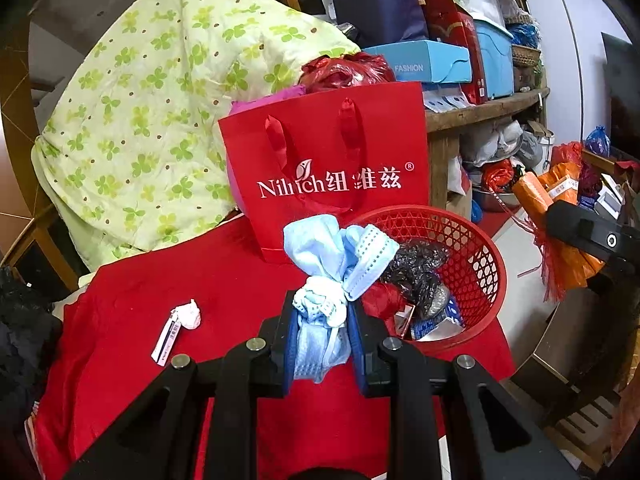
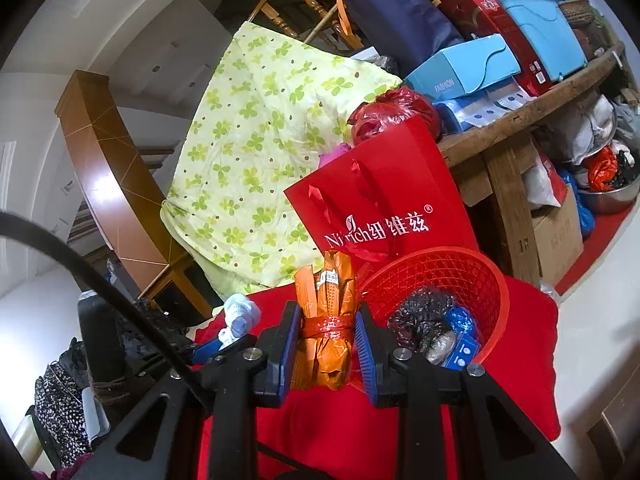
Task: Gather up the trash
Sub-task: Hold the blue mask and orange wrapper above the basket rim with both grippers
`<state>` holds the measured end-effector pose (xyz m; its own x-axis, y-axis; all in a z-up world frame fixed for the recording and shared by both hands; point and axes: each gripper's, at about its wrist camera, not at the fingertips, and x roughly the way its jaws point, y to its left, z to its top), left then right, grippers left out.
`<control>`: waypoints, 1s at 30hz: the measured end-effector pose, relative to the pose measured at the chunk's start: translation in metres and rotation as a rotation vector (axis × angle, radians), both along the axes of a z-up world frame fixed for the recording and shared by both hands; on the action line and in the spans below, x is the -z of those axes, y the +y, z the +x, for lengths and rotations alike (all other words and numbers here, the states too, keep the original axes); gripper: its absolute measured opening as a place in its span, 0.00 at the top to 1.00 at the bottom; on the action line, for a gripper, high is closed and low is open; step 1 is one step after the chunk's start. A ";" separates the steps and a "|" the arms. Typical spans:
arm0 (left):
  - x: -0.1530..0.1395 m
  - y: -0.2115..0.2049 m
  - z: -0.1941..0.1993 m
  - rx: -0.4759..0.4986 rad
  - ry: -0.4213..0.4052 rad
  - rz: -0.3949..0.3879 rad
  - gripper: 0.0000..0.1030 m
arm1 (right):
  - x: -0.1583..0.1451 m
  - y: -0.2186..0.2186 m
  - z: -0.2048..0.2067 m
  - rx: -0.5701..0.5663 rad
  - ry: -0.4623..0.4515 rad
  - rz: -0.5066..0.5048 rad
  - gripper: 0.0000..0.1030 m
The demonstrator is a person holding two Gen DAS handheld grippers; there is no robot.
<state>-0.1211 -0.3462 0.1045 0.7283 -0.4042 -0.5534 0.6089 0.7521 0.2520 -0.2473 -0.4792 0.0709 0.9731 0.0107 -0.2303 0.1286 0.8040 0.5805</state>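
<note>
The left tongs are pinching a bundle of crumpled blue face masks, their blue pads pressed against its lower part while the upper part is fanning out above the fingertips. The bundle is hanging over the near left rim of the red plastic basket, which is sitting on the red cloth covering the table. Inside the basket are lying a black crinkled bag, a red wrapper and some blue packets. On the cloth to the left, well apart from the basket, a crumpled white tissue with a paper label is lying.

The right tongs are gripping an orange wrapper bundle tied round its middle with a red string, held upright between the pads just left of the basket. In the left wrist view the same bundle is showing at the far right, with red string trailing from it.

Behind the basket a red paper gift bag is standing, touching its far rim, with a green clover-print quilt leaning behind it.
</note>
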 end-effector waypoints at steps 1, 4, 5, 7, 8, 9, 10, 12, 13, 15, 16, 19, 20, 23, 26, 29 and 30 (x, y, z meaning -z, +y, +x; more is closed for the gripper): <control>0.001 -0.001 0.001 0.001 0.001 0.002 0.76 | 0.000 0.000 0.000 0.001 0.001 0.000 0.72; 0.003 -0.004 0.004 0.004 0.010 0.001 0.76 | 0.002 -0.002 0.002 -0.002 0.010 0.001 0.72; 0.004 -0.006 0.005 0.005 0.013 0.001 0.76 | 0.002 -0.002 0.003 -0.002 0.011 0.000 0.72; 0.005 -0.010 0.008 0.009 0.013 0.002 0.76 | 0.002 -0.003 0.004 0.003 0.013 -0.004 0.72; 0.006 -0.011 0.008 0.012 0.015 0.003 0.76 | 0.003 -0.004 0.005 0.002 0.014 -0.002 0.72; 0.007 -0.013 0.009 0.016 0.019 0.005 0.76 | 0.004 -0.006 0.006 0.003 0.016 0.000 0.72; 0.008 -0.016 0.010 0.019 0.021 0.007 0.76 | 0.005 -0.007 0.007 0.007 0.019 0.000 0.72; 0.011 -0.020 0.011 0.022 0.022 0.011 0.76 | 0.006 -0.010 0.009 0.008 0.023 0.004 0.72; 0.012 -0.022 0.012 0.024 0.026 0.011 0.76 | 0.006 -0.011 0.009 0.008 0.024 0.005 0.72; 0.013 -0.025 0.015 0.028 0.035 0.011 0.76 | 0.007 -0.014 0.012 0.013 0.028 0.001 0.72; 0.014 -0.027 0.016 0.030 0.035 0.013 0.76 | 0.007 -0.015 0.013 0.012 0.031 0.001 0.72; 0.015 -0.032 0.020 0.035 0.037 0.014 0.76 | 0.007 -0.019 0.017 0.013 0.040 -0.010 0.72; 0.015 -0.033 0.021 0.037 0.038 0.013 0.76 | 0.007 -0.020 0.019 0.013 0.045 -0.015 0.72; 0.016 -0.039 0.024 0.041 0.035 0.016 0.76 | 0.009 -0.026 0.025 0.010 0.057 -0.013 0.72; 0.018 -0.044 0.029 0.047 0.045 0.016 0.76 | 0.013 -0.031 0.030 0.012 0.074 -0.008 0.72; 0.022 -0.051 0.034 0.054 0.053 0.017 0.76 | 0.018 -0.037 0.035 0.014 0.085 0.003 0.72; 0.024 -0.052 0.035 0.055 0.058 0.016 0.76 | 0.019 -0.038 0.035 0.014 0.088 0.007 0.72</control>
<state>-0.0861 -0.3986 0.0808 0.6722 -0.4331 -0.6005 0.6627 0.7136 0.2272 -0.2124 -0.5173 0.0516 0.9492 -0.0011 -0.3147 0.1905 0.7980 0.5718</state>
